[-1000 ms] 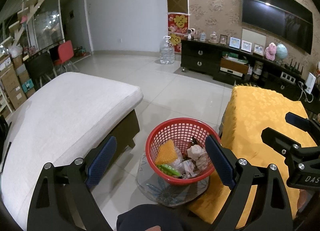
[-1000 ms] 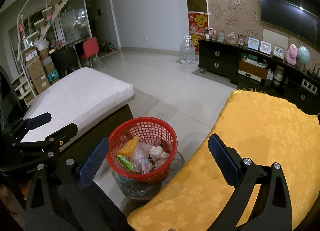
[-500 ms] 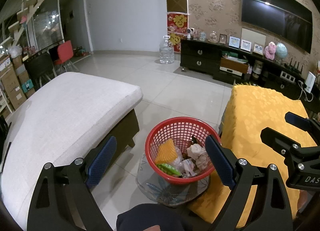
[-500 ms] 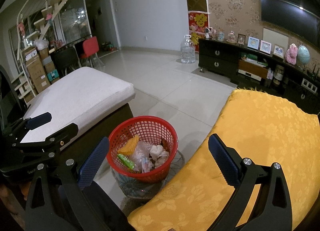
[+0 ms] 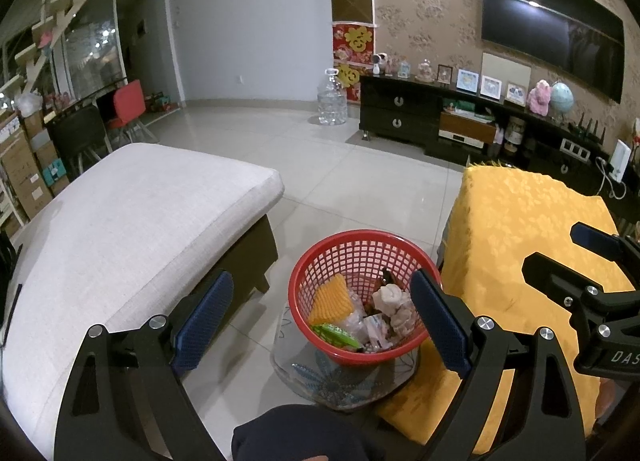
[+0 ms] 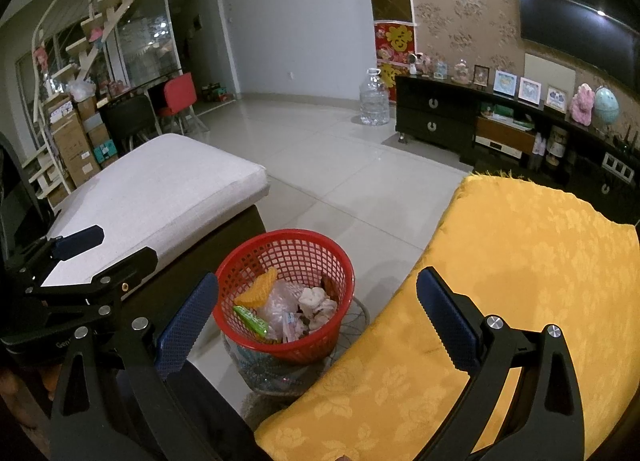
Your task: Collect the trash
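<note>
Left wrist view: we see one red basket [image 5: 362, 293] of trash on the floor, between two seats; the left gripper [image 5: 320, 321] has its jaws wide, empty. Right wrist view: one right gripper [image 6: 316, 321], jaws wide, empty, basket near left.

The pale tiled floor [image 5: 360, 189] is seen carrying a glass bowl-like stand [image 5: 332, 381], on which a red mesh basket [image 5: 360, 257] of trash is set. A cushioned bench [image 5: 132, 221] stands to the basket's left, a yellow-covered seat [image 5: 520, 229] to its right. A large water bottle [image 5: 332, 101] stands far off by a dark cabinet [image 5: 400, 117].
</note>
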